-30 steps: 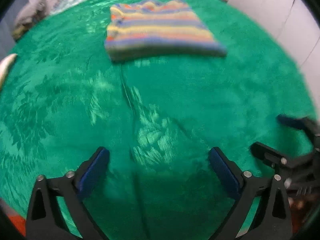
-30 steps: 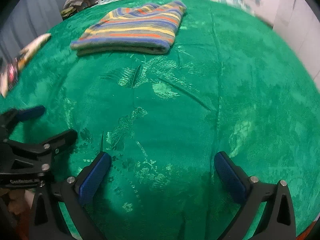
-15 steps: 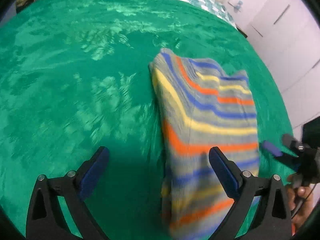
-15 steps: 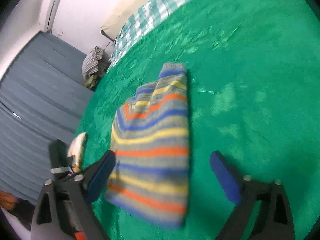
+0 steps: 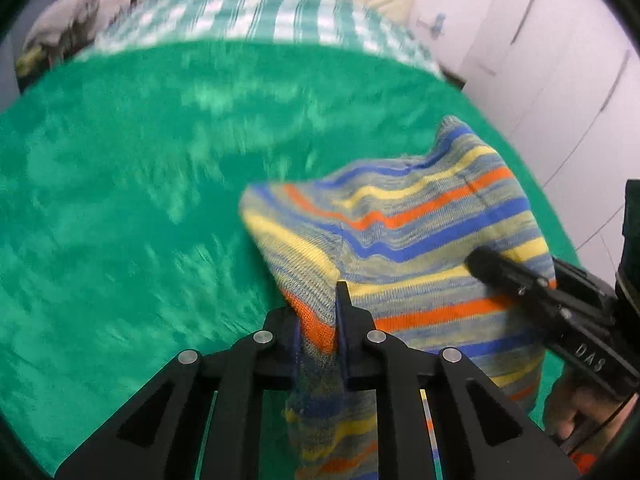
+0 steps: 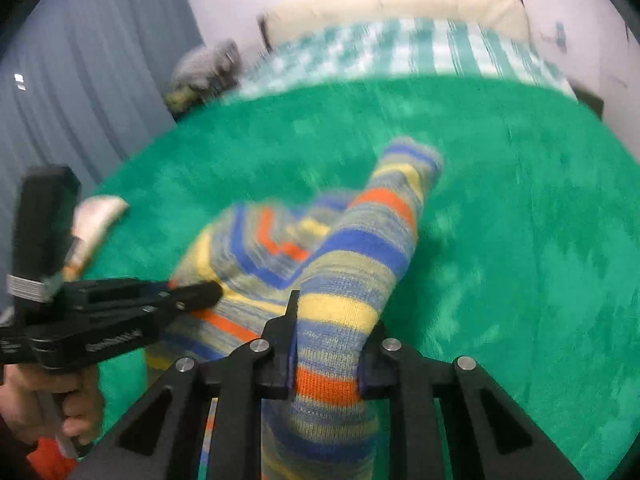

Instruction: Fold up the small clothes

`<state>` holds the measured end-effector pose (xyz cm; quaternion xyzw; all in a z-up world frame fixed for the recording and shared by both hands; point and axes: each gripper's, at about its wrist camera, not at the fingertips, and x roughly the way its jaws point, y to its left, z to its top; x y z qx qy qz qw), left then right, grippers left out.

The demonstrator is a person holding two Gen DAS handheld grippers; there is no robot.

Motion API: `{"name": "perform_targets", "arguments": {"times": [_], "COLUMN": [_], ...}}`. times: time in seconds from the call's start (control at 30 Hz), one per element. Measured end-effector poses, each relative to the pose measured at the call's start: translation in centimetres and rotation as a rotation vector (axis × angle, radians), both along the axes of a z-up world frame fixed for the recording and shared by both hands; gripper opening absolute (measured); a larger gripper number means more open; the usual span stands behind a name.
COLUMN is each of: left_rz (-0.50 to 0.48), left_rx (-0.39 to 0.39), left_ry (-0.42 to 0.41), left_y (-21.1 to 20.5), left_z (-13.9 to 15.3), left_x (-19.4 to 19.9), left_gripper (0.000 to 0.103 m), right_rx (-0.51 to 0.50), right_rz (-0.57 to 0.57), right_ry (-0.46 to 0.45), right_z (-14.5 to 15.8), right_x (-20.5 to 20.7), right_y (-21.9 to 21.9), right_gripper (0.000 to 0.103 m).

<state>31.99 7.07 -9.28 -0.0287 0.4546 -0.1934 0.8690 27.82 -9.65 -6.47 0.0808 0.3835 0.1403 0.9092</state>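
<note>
A wide bed is covered by a bright green blanket [image 5: 120, 208] with a faint woven sheen; it fills most of both wrist views. Beyond its far edge lies a green-and-white checked sheet [image 5: 256, 12], then a cream pillow [image 6: 400, 0] against a pale wall. Past the sheet to the left sits a grey bundle of cloth [image 6: 208, 64], too blurred to identify, and grey curtains [image 6: 80, 80] hang along that side. White cabinet doors [image 5: 560, 80] stand to the right of the bed.

The left hand-held gripper [image 5: 320, 320] is pinching one edge of the striped knit garment [image 5: 420, 232], its jaws pressed together on a fold of the cloth. The right hand-held gripper [image 6: 326, 344] is clamped on the other edge, with a thick band of knit between its jaws. The garment stretches ahead of both grippers, raised at the gripped end, its far tip lying on the blanket. A pale, curved object [image 6: 96, 220] rests on the blanket just beyond the left gripper.
</note>
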Motion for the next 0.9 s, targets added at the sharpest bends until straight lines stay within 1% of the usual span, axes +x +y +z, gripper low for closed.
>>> {"name": "perform_targets", "arguments": {"times": [0.03,0.07,0.13,0.17,0.2,0.23,0.27,0.3,0.33,0.37,0.4,0.43,0.47,0.5,0.53,0.57,0.6,0.63,0.67,0.73,0.83,0.87,0.9], "left_rz": [-0.005,-0.009,-0.016,-0.015,-0.007,0.018,0.054,0.091,0.109,0.112,0.116,0.116,0.117,0.123,0.133,0.139,0.142,0.143,0.140,0.157,0.226,0.251,0.270], "left_rx": [-0.004,-0.008,-0.016,-0.017,-0.001,0.050,0.110,0.177,0.217,0.230,0.250,0.270,0.289,0.313,0.337,0.356,0.369,0.381,0.382,0.396,0.433,0.436,0.425], "left_ry": [-0.024,-0.037,-0.033,-0.009,0.043,0.103,0.138,0.161,0.160,0.144,0.102,0.058,0.018,-0.035,-0.088,-0.130,-0.161,-0.190,-0.195,-0.199,-0.231,-0.246,-0.243], "left_y": [0.4,0.6,0.8,1.0,1.0,1.0,1.1,1.6,2.1,2.5,2.9,2.9,2.7,2.3,1.8,1.3,0.8,0.0,-0.5,-1.3,-1.9,-1.9,-1.7], "left_z": [1.9,2.9,4.0,3.6,2.2,0.1,-1.9,-3.5,-4.4,-4.6,-4.3,-3.6,-2.9,-1.8,-0.8,0.1,1.1,2.4,3.2,4.7,6.8,7.4,7.8], "left_x": [-0.4,-0.6,-1.1,-1.2,-0.9,-0.6,-0.6,-1.4,-2.5,-3.7,-6.0,-8.1,-9.8,-11.9,-13.6,-15.1,-15.9,-17.7,-18.6,-20.2,-23.2,-24.4,-25.4], "left_gripper": [0.013,0.013,0.014,0.022,0.028,0.051,0.057,0.054,0.050,0.050,0.054,0.062,0.076,0.083,0.095,0.101,0.101,0.102,0.102,0.102,0.102,0.102,0.102], "right_rx": [0.014,0.030,0.072,0.092,0.111,0.120,0.107,0.074,0.046,0.027,0.010,-0.031,-0.072,-0.089,-0.106,-0.125,-0.135,-0.142,-0.150,-0.154,-0.173,-0.178,-0.184], "right_rz": [0.006,0.008,0.003,-0.005,-0.019,-0.030,-0.049,-0.093,-0.133,-0.151,-0.150,-0.148,-0.144,-0.138,-0.128,-0.117,-0.107,-0.097,-0.087,-0.077,-0.069,-0.066,-0.064], "right_ry": [-0.026,-0.042,-0.048,-0.032,0.009,0.092,0.170,0.252,0.287,0.288,0.278,0.262,0.246,0.234,0.221,0.210,0.197,0.183,0.160,0.124,0.076,0.069,0.069], "right_z": [1.3,2.3,3.5,3.2,2.3,0.4,-1.3,-3.2,-4.3,-4.8,-4.7,-4.3,-3.7,-3.2,-2.4,-1.4,-0.6,0.5,2.0,4.1,6.7,7.3,7.6], "right_x": [-0.3,-0.4,-0.5,-0.4,0.0,0.9,1.6,1.3,0.3,-1.5,-2.8,-4.7,-6.6,-7.6,-9.2,-10.8,-11.9,-12.9,-14.3,-16.9,-20.6,-21.6,-22.4], "right_y": [0.0,0.2,-0.1,-0.3,-0.8,-0.9,-1.3,-2.2,-3.0,-4.1,-4.5,-4.8,-4.8,-4.9,-4.6,-4.2,-4.0,-3.6,-3.0,-2.1,-0.6,-0.2,0.2], "right_gripper": [0.021,0.021,0.021,0.022,0.026,0.033,0.062,0.084,0.084,0.084,0.085,0.086,0.089,0.093,0.095,0.099,0.100,0.100,0.100,0.101,0.103,0.103,0.103]}}
